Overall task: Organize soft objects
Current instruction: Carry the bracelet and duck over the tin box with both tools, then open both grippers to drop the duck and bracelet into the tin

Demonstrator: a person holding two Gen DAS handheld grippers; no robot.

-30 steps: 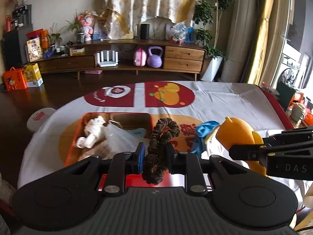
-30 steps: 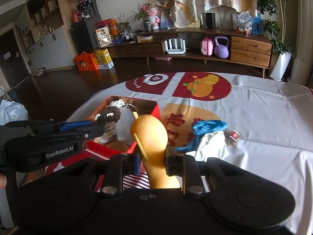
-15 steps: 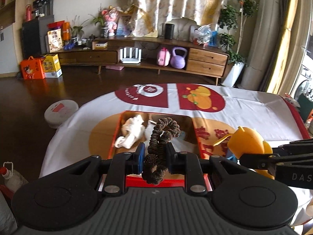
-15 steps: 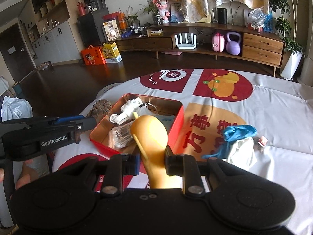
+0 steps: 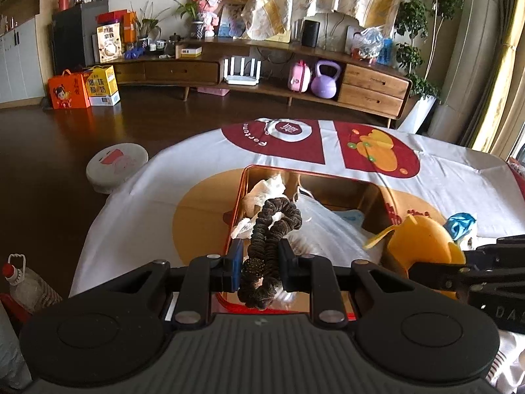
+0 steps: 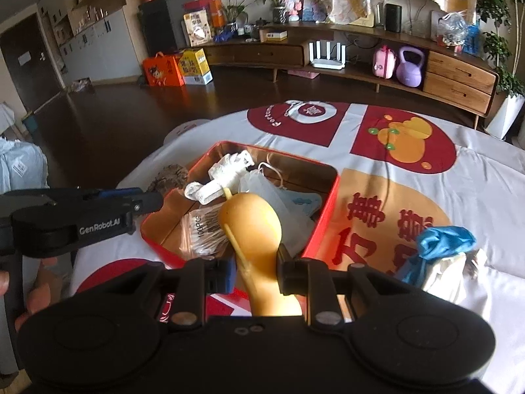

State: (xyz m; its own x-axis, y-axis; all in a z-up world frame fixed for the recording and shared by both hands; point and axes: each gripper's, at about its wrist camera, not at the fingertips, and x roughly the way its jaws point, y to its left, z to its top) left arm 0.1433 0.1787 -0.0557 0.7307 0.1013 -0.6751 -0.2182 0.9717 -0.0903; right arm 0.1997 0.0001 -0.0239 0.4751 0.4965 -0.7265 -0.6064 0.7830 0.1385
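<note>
The red tin box [image 6: 323,203] stands open on the table, on the white cloth with red and orange prints [image 6: 459,170], and it is the place where the soft things are collected. Inside it there lie already a white cloth toy [image 6: 226,172], a clear plastic bag [image 6: 262,190], a small packet of cotton swabs [image 6: 203,229] and something pale blue [image 6: 303,202]. So a part of the work seems done.

Two more things are on their way. The left gripper [image 5: 259,262] holds a dark brown hair scrunchie [image 5: 269,229]; its jaws are narrow and press on the lower part of the loop, and the scrunchie hangs above the near left part of the box. The right gripper [image 6: 256,272] is closed on a yellow soft toy [image 6: 252,226], gripped at its thin lower end, and the round head of the toy is over the near edge of the box. Neither of the two is put down yet.

What stays outside is a blue crumpled cloth [image 6: 443,239] that rests on a white soft bundle [image 6: 449,272], to the right of the box on the table. In my judgement, the task is about in the middle: the two held things must be released into the box, and afterwards the blue and white pieces must be taken too.
</note>
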